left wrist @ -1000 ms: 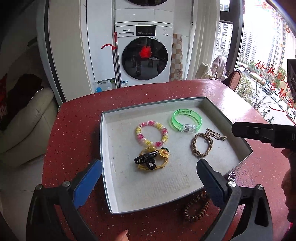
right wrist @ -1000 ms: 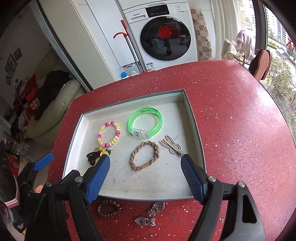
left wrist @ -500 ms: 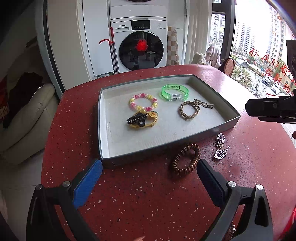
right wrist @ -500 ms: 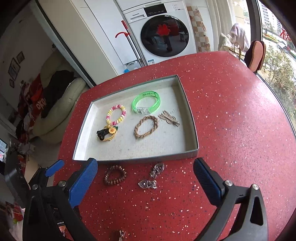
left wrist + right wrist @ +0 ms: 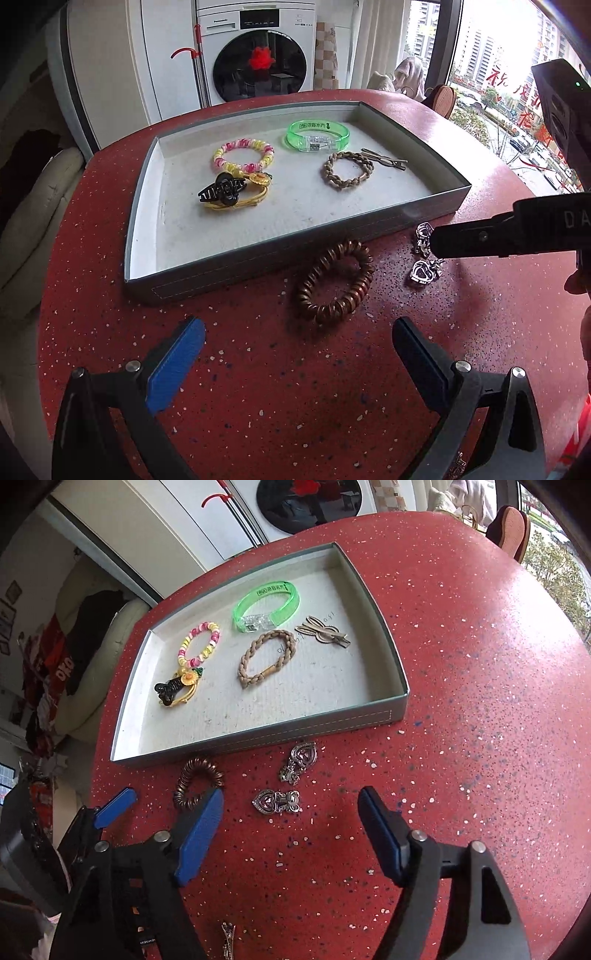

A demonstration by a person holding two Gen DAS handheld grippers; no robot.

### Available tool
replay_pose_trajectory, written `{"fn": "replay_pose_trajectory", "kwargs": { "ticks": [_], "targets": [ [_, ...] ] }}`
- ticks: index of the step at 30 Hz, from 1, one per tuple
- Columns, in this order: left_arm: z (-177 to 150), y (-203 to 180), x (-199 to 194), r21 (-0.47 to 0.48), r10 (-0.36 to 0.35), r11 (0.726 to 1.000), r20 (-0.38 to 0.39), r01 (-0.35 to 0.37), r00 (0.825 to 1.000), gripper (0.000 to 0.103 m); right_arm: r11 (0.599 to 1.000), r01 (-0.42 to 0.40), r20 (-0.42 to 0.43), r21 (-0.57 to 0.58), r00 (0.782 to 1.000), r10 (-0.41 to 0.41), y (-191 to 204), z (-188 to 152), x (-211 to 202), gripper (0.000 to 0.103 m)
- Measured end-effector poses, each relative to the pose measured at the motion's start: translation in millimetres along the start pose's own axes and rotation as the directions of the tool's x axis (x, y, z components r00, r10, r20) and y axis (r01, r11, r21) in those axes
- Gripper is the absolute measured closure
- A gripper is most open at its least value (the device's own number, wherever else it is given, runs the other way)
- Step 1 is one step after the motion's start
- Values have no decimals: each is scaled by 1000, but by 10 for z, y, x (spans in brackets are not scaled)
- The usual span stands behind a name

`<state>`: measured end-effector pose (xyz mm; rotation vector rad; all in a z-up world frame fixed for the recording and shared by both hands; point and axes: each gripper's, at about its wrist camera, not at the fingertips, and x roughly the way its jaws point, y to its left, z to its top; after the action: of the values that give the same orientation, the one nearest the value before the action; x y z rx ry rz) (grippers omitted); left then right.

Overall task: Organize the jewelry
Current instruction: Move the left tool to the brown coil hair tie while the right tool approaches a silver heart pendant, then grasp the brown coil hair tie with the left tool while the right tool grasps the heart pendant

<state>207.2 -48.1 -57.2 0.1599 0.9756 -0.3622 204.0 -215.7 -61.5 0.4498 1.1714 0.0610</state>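
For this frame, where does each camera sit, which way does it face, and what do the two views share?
Left wrist: on the left gripper, angled down at the brown coil bracelet before the tray; its own open fingers show, plus the right gripper's finger and a hand.
Right wrist: on the right gripper, angled down at two silver heart clips; its jaws are closing with nothing between, left gripper at left.
Shared: tray, bracelet, clips, red table.

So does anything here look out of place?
Yes: a brown coil bracelet, two silver heart clips and a small clip lie on the red table, outside the tray holding the other jewelry.
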Motion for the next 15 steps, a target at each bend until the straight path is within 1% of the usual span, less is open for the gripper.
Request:
{"fn": "replay_pose_trajectory", "kwargs": {
  "ticks": [3, 5, 10, 11, 12, 15],
  "targets": [
    [26, -30, 23, 13, -4, 1000, 3, 4, 1000, 0, 1000, 0, -29, 27, 1000, 0, -26, 51, 102, 38],
    [51, -46, 39, 16, -8, 1000, 3, 8, 1000, 0, 1000, 4, -34, 28, 999, -3, -13, 73, 135, 40],
    [82, -80, 102, 27, -14, 1000, -12, 14, 1000, 1, 1000, 29, -35, 10, 999, -29, 53, 149, 183, 44],
    [84, -88, 107, 30, -14, 999, -12, 15, 1000, 2, 999, 36, -37, 5, 999, -36, 70, 166, 193, 45],
    [83, -95, 107, 33, -17, 999, -12, 17, 1000, 5, 999, 41, -39, -2, 998, -41, 90, 177, 207, 47],
    [94, -120, 125, 42, -22, 999, -15, 22, 1000, 6, 998, 65, -44, -25, 997, -66, 161, 203, 250, 53]
  ]
}}
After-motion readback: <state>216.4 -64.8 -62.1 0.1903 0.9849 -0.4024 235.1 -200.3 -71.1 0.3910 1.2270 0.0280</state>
